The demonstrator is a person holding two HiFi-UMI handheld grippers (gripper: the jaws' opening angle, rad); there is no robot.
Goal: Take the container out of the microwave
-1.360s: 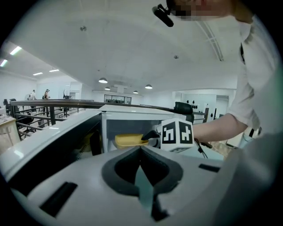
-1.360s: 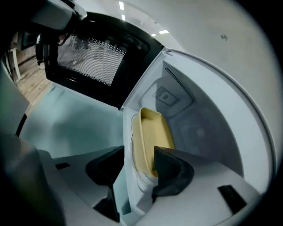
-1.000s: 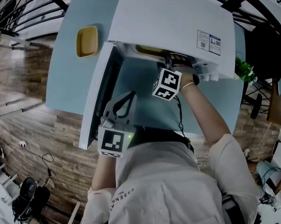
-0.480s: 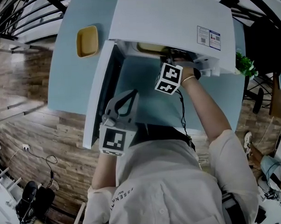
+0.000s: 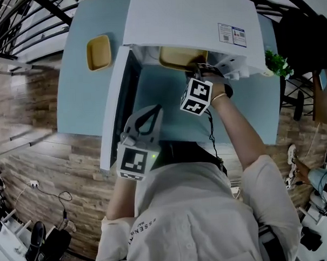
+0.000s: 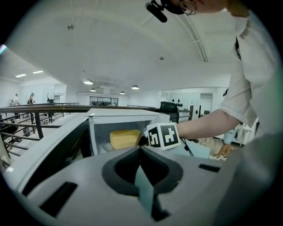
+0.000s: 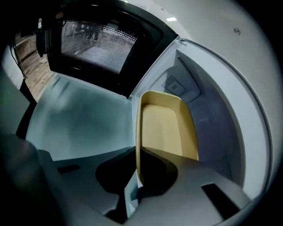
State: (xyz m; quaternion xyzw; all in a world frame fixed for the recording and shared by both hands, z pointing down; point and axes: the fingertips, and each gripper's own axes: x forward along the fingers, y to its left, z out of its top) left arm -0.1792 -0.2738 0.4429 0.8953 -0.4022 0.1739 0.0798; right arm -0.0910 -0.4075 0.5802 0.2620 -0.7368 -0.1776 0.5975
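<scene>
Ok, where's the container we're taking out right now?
Head view, top centre: the yellow container sits just inside the open microwave, its rim between the closing jaws of the right gripper.

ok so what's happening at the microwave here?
A person holding a gripper in each hand is taking a yellow container out of the open microwave on the blue table. The right gripper reaches into the cavity, and its jaws are closing on the container's near rim, which sits between them. The container is not yet out. The left gripper is shut and empty, held back near the person's body. A second yellow dish lies on the table, left of the microwave's door.
</scene>
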